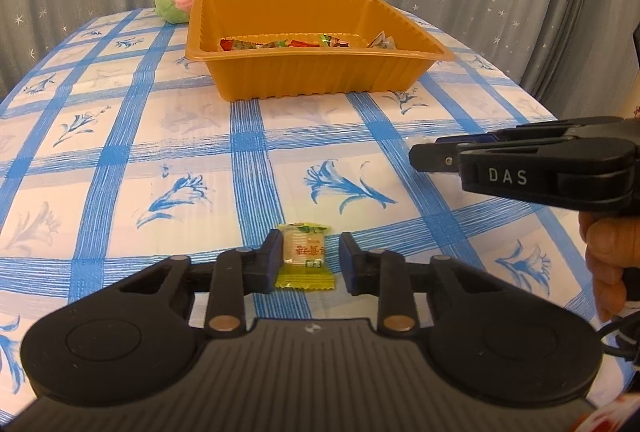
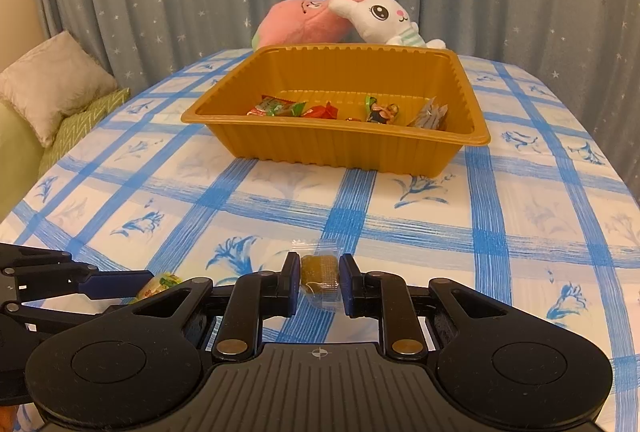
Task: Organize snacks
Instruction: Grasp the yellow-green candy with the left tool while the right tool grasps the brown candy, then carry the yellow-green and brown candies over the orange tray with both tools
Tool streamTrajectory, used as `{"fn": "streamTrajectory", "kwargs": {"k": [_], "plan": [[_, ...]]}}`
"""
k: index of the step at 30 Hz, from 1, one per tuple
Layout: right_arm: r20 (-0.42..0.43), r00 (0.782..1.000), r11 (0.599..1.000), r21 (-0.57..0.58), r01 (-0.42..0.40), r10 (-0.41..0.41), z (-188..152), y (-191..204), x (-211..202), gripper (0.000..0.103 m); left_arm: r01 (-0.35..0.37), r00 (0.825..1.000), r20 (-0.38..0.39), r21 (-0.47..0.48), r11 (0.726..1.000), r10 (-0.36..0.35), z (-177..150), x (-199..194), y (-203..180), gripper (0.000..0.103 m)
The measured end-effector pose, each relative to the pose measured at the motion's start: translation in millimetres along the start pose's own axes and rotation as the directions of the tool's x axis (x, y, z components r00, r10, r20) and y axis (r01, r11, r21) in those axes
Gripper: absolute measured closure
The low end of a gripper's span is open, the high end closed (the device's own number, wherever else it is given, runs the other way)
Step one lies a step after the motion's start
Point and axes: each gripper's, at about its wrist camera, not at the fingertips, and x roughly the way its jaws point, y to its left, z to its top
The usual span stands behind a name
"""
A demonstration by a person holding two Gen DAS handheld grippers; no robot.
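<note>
Star-dotted grey curtains hang behind a table point(image 2: 500, 232) in blue-checked cloth. One ribbed gold plastic tray point(image 2: 328, 148) near its far edge holds about five wrappers; two plush toys point(image 2: 344, 20) lie behind. Near the front edge, left gripper point(image 1: 311, 260) pinches one yellow-green candy point(image 1: 305, 258); right gripper point(image 2: 320, 282) pinches one brown candy point(image 2: 319, 270).

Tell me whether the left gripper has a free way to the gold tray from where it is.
Probably yes. The left gripper holds a yellow-green candy in its jaws, and only bare checked tablecloth lies between it and the gold tray. The right gripper sits off to the side, clear of that path.
</note>
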Motion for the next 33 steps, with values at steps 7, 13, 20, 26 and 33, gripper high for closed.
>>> {"fn": "streamTrajectory", "kwargs": {"k": [7,13,20,26,33], "plan": [[0.002,1.000,1.000,-0.002,-0.003,0.003,1,2,-1,0.082,-0.004,1.000,0.002,-0.001,1.000,0.004,1,-1,2,0.084],[0.003,1.000,1.000,-0.003,-0.007,0.007,2,4,-2,0.082,-0.004,1.000,0.007,-0.009,1.000,0.005,3,-2,2,0.084],[0.011,1.000,1.000,0.000,-0.009,0.009,4,5,-4,0.082,0.004,1.000,0.023,-0.015,1.000,-0.003,7,-6,1,0.084],[0.022,1.000,1.000,0.005,-0.011,0.011,6,4,-7,0.082,0.002,0.999,0.054,-0.026,1.000,0.000,17,-11,4,0.084],[0.047,0.999,1.000,0.016,-0.014,0.013,14,3,-13,0.082,0.009,0.994,0.107,-0.038,0.999,-0.005,40,-19,6,0.084]]}}
